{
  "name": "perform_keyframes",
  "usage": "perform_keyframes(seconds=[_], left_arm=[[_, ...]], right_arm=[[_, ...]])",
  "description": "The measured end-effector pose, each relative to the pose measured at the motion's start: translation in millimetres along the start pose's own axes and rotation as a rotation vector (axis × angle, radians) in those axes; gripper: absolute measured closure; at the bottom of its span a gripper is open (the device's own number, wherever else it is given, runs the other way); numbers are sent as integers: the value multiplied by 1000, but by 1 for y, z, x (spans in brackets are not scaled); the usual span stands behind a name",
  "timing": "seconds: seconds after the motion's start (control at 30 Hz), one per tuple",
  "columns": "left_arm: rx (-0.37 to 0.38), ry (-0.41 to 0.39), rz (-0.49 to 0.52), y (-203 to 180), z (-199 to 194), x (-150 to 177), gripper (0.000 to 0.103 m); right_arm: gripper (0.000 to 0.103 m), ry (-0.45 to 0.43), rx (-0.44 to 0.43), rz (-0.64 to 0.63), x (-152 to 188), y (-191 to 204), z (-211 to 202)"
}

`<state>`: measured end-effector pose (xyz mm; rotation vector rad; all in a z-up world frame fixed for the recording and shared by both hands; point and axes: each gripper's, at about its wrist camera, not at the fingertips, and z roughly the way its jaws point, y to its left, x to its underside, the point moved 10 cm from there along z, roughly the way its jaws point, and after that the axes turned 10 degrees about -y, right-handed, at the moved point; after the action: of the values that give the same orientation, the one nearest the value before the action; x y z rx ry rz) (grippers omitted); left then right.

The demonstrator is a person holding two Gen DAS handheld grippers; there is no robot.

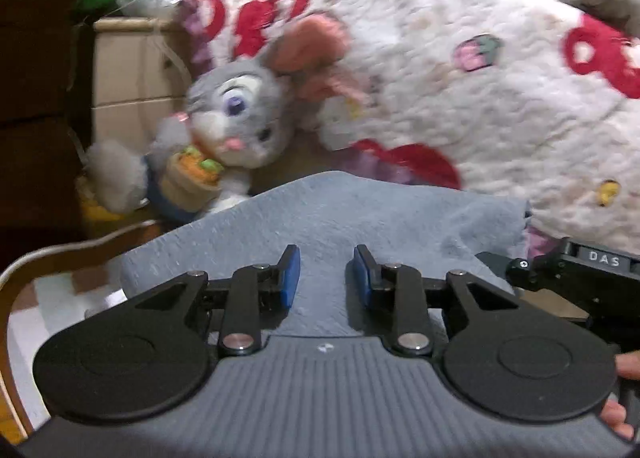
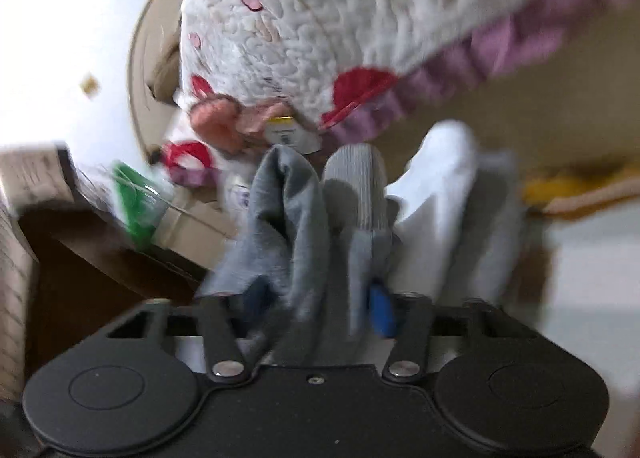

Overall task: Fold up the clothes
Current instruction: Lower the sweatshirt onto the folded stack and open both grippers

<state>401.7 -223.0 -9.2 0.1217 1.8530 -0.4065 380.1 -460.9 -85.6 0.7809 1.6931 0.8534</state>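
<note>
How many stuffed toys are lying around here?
1 that I can see: a grey plush rabbit holding a carrot pot, lying beside the white quilt, beyond the grey garment. Others could be hidden under the quilt.

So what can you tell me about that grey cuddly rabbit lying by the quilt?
The plush rabbit is grey with a white muzzle, a pink nose, big purple eyes and pink-lined ears. It looks soft and fuzzy. It lies tipped on its side, hugging a small tan basket of orange and green felt carrots. Its ears press against the white quilt, and the grey garment lies just in front of it.
</note>
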Motion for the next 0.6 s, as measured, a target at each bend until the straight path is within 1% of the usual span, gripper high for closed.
perform_keyframes(seconds=[0.03,0.1,0.2,0.27,0.3,0.33,0.4,0.47,0.5,0.53,0.6], left_arm=[[-8,-7,-22,6,1,-1,75],[-17,-24,-63,16,4,-2,75],[18,-14,-128,25,11,5,75],[22,0,-112,25,13,9,75],[19,6,-95,22,13,9,75],[17,12,-78,18,12,9,75],[1,11,-43,12,15,9,75],[-27,6,-14,11,14,9,75],[-27,8,-19,12,14,9,75],[-16,11,-31,12,13,9,75],[-11,14,-38,14,13,9,75]], right_arm=[[53,14,5,-21,4,4,8],[53,36,-18,-41,4,12,23],[54,63,-34,-110,4,14,34],[52,83,-50,-112,6,8,28],[49,90,-49,-110,4,7,22],[48,96,-45,-109,3,7,16],[48,29,-18,-245,-6,18,-7],[48,-50,-27,-446,-9,40,-27],[48,-83,-43,-531,-9,53,-33],[49,-104,-51,-598,-8,61,-36],[49,-134,-13,-721,-7,70,-29]])
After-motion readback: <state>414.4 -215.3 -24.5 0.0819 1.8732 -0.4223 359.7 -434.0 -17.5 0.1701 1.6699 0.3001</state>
